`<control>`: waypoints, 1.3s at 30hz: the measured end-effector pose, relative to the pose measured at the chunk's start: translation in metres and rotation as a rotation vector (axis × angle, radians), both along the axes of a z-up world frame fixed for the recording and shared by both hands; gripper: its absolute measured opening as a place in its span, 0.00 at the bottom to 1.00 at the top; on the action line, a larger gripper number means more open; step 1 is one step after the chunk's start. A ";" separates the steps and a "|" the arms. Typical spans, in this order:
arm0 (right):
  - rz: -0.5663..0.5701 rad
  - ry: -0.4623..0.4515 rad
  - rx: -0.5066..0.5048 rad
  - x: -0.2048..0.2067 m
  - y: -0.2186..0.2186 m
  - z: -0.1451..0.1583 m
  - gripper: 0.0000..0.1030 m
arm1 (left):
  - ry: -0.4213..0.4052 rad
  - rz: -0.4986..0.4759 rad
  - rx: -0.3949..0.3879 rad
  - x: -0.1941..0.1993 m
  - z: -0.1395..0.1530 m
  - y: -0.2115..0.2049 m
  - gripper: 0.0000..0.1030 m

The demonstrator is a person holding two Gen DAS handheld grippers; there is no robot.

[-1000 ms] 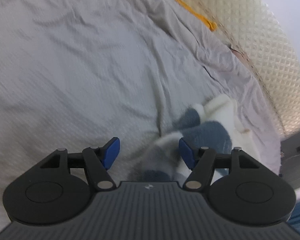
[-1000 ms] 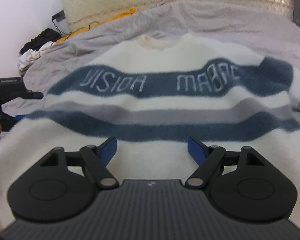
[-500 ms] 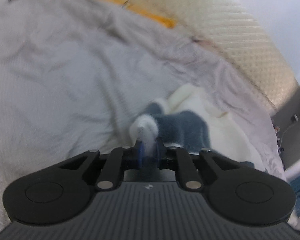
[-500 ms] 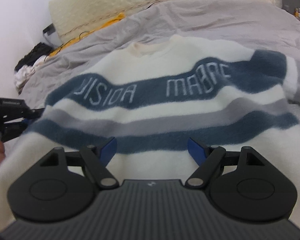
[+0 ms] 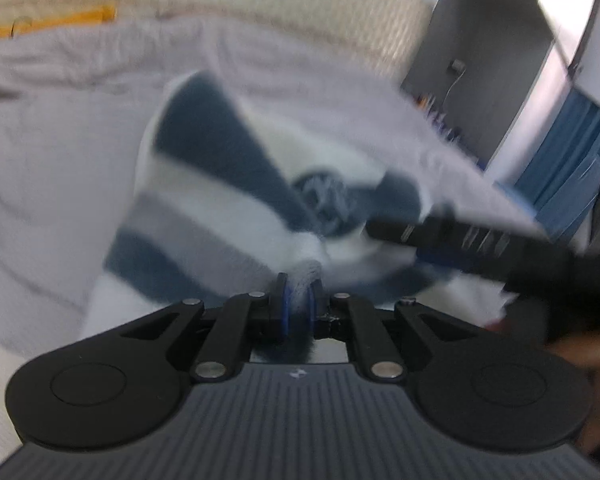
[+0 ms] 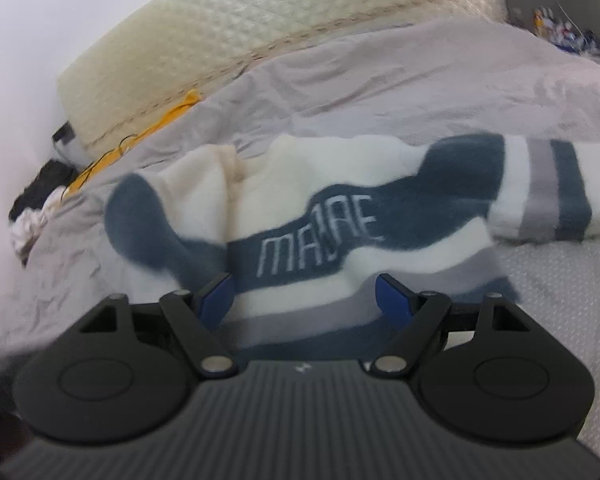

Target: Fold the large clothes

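With the left gripper pinching only a thin bit of the striped sweater on the grey bedsheet and the right gripper spread empty above it, the fleece could slip free mid-fold.

Bed: covered by a wrinkled grey sheet. Quilted cream headboard runs along its far edge, from 10 to 1 o'clock in the right wrist view. Yellow strap lies at the sheet's edge at 10 o'clock. Dark and white clothes pile sits at 9 o'clock. Blue curtain hangs at 3 o'clock in the left wrist view.
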State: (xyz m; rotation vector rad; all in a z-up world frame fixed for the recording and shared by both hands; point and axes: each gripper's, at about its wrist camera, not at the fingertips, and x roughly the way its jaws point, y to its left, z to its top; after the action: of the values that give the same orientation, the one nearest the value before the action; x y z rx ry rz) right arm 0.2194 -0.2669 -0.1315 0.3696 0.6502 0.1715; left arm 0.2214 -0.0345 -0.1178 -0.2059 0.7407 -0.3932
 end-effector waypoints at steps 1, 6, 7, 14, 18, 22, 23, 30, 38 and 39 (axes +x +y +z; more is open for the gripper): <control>-0.007 0.011 0.004 0.002 -0.002 -0.002 0.77 | 0.012 0.000 -0.003 0.002 -0.004 0.001 0.10; -0.016 0.034 -0.007 0.010 -0.004 -0.012 0.77 | 0.018 0.012 -0.077 0.001 0.001 0.013 0.20; -0.016 0.035 -0.013 0.011 -0.004 -0.013 0.77 | 0.021 0.016 -0.097 -0.003 0.002 0.016 0.26; 0.032 0.048 -0.010 0.007 0.006 -0.017 0.79 | 0.017 0.155 -0.290 -0.068 0.029 0.070 0.56; 0.067 0.053 0.076 -0.002 0.009 -0.013 0.78 | 0.105 0.293 -0.457 -0.090 0.025 0.102 0.60; 0.101 0.072 0.118 -0.014 0.017 -0.012 0.78 | 0.167 0.364 -0.620 -0.107 0.013 0.121 0.61; 0.108 0.083 0.128 -0.017 0.018 -0.013 0.78 | 0.183 0.384 -0.652 -0.111 0.010 0.125 0.61; 0.195 0.159 0.188 -0.034 0.037 -0.021 0.79 | 0.248 0.468 -0.745 -0.126 -0.009 0.138 0.64; 0.350 0.176 0.254 -0.032 0.063 -0.026 0.78 | 0.283 0.579 -0.877 -0.122 -0.035 0.156 0.64; 0.367 0.176 0.264 -0.031 0.066 -0.026 0.76 | 0.282 0.586 -0.889 -0.121 -0.037 0.156 0.64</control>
State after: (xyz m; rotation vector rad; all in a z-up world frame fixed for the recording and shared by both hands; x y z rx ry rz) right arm 0.1884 -0.2007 -0.1577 0.5207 0.8698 0.5835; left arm 0.1001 0.1219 -0.1545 -1.3047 0.7016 -0.1048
